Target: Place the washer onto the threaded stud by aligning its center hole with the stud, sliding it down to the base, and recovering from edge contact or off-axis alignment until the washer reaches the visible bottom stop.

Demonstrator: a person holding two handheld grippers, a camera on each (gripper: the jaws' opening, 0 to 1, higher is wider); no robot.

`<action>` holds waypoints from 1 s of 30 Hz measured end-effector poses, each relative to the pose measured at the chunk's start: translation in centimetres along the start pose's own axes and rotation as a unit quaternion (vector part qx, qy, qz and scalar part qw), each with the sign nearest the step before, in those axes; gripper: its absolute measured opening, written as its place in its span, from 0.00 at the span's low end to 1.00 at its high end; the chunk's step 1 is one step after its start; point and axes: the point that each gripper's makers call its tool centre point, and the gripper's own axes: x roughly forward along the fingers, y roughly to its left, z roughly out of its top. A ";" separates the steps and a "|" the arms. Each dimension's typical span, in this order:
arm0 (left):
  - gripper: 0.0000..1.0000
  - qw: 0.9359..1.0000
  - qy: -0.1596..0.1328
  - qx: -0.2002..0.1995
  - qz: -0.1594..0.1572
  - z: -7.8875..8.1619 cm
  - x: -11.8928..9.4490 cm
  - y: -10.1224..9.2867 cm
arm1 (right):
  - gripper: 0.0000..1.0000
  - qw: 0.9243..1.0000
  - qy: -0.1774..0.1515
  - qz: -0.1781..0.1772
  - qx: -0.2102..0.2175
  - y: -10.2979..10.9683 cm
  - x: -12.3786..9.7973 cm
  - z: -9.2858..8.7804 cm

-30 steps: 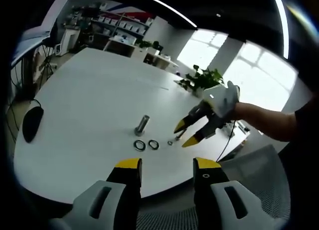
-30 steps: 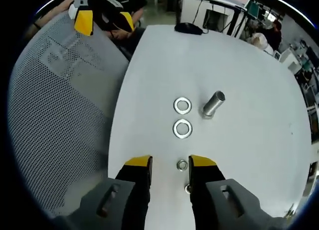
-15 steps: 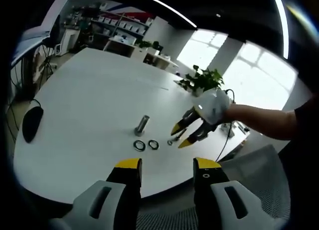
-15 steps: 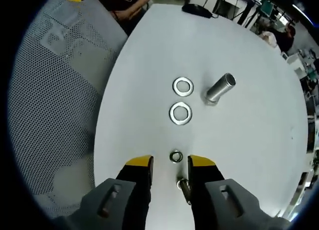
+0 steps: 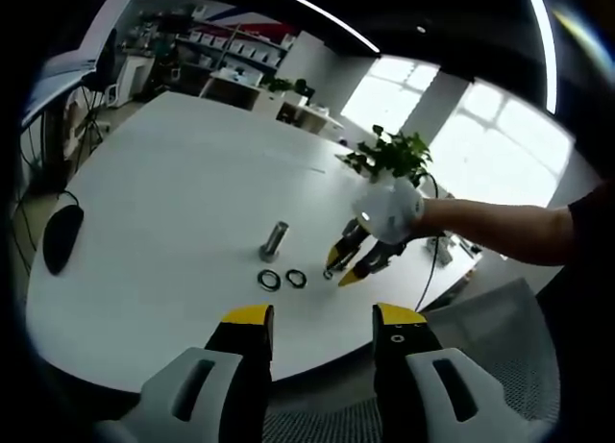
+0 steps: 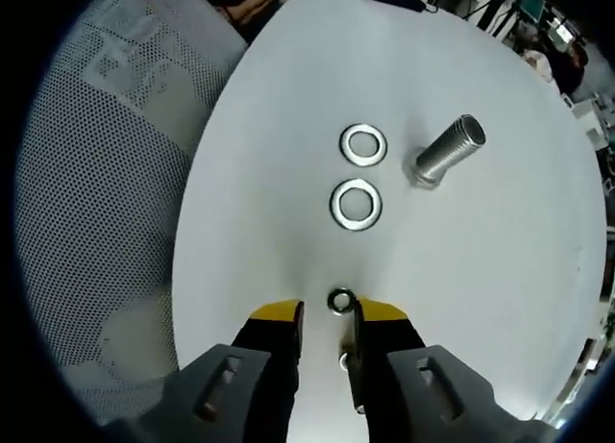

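A short threaded steel stud stands on the white table. Two flat washers lie beside it, apart from each other. My right gripper is low over the table, open with a narrow gap; a small ring-shaped nut lies just ahead of its tips and a small bolt between its fingers. In the left gripper view, the stud and both washers sit mid-table, the right gripper is beside them, and my left gripper hangs open off the near edge.
A mesh office chair stands along the table's edge on the left of the right gripper view. A black mouse lies at the table's far left. A potted plant stands behind the person's arm.
The right gripper has come down and forward toward the small nut, and its jaws have narrowed. The left gripper has stayed still.
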 end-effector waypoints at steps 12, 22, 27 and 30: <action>0.40 1.000 0.001 -0.001 0.000 0.0 0.0 0.0 | 0.20 1.000 0.000 -0.014 -0.013 -0.8 0.0 -0.1; 0.40 1.000 0.004 -0.002 0.001 -0.1 0.0 0.1 | 0.21 1.000 0.000 -0.012 -0.002 -1.0 0.2 -0.2; 0.40 1.000 0.004 -0.003 0.002 -0.1 0.0 0.1 | 0.19 1.000 -0.006 0.001 0.017 -0.9 0.2 -0.3; 0.40 1.000 0.004 -0.003 0.002 -0.1 0.0 0.1 | 0.16 1.000 -0.011 -0.002 0.019 -1.2 0.2 -0.3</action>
